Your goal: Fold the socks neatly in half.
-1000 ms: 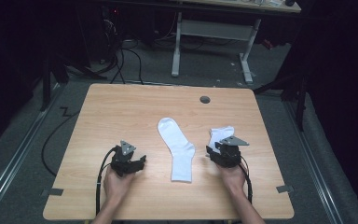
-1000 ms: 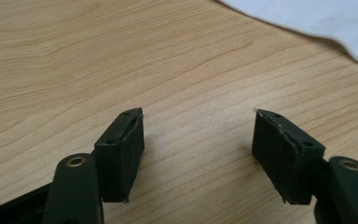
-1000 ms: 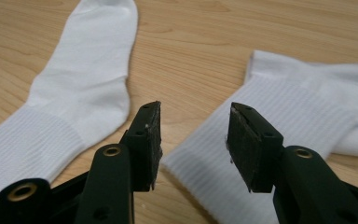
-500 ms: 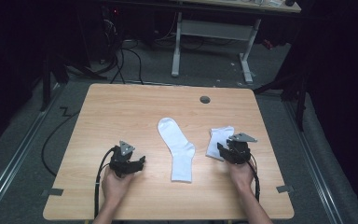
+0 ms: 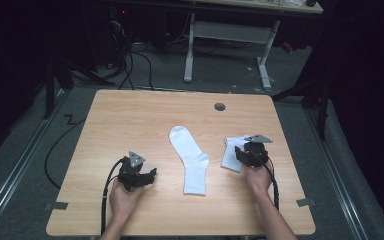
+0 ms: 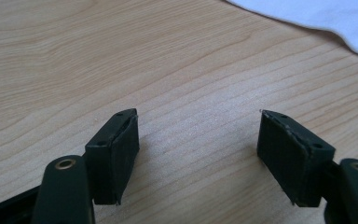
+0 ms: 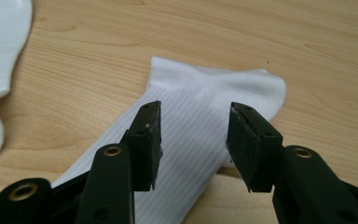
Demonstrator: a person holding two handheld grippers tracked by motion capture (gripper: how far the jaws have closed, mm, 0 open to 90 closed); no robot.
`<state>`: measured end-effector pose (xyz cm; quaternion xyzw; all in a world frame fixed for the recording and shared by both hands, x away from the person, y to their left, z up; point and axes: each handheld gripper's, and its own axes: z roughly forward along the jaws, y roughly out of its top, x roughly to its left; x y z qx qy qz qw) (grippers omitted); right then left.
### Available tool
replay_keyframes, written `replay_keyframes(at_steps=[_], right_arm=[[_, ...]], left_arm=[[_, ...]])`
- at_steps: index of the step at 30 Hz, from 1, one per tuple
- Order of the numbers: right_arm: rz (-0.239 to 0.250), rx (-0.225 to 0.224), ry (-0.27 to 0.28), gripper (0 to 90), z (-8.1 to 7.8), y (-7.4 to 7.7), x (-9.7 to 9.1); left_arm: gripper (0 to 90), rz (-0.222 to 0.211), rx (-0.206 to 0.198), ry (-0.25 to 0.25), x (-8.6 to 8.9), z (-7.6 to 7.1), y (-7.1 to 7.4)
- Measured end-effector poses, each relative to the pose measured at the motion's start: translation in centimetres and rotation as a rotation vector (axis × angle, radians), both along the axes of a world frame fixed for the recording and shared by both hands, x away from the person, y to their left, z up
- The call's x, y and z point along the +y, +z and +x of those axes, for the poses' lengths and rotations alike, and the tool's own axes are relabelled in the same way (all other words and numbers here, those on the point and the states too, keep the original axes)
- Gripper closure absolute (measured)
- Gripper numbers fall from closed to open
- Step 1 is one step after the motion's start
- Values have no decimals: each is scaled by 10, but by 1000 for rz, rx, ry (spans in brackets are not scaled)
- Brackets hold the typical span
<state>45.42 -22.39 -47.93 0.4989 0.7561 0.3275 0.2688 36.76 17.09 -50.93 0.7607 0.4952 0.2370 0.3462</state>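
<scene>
A long white sock lies flat in the middle of the wooden table. A smaller, folded white sock lies to its right. My right gripper hovers over this folded sock, its jaws open a moderate way, and the ribbed fabric lies under the gap, not pinched. My left gripper rests near the front left, over bare wood. Its jaws have just been opening and stand wide with nothing between them. An edge of the long sock shows ahead of them to the right.
A round dark cable hole sits near the table's far edge. Behind the table stand a white desk frame and cables on the floor. Tape marks sit at the front corners.
My right gripper has shifted a little to the right over the folded sock, so more of that sock shows at its left. The left hand has stayed put.
</scene>
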Motion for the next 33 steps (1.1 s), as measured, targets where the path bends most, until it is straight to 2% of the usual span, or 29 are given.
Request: replay_keyframes(at_steps=[3,6,10,11,14,17,20,22,23,26,30,33], right_arm=[[-8,-1,-3,551,5,-2,3],[-16,26,-5,547,11,-7,5],[-6,35,-13,522,17,-8,4],[-11,65,-8,499,21,-10,5],[-21,88,-8,491,24,-14,5],[20,99,-11,496,24,-17,1],[17,111,4,557,24,-16,0],[15,123,18,645,24,-15,0],[9,129,33,723,23,-14,0],[11,128,42,756,22,-14,0],[37,135,41,785,23,-14,-2],[28,123,47,795,20,-12,-1]], left_arm=[[298,0,0,0,0,0,0],[298,0,0,0,0,0,0],[298,0,0,-1,0,0,0],[298,0,0,-2,0,0,0],[298,0,0,-2,0,0,0],[298,1,0,-2,0,0,0],[298,1,0,-2,0,0,0],[298,1,0,-2,0,0,0],[298,1,0,-2,0,0,0],[298,0,0,-2,0,0,0],[298,1,0,-2,0,0,0],[298,1,0,-2,0,0,0]])
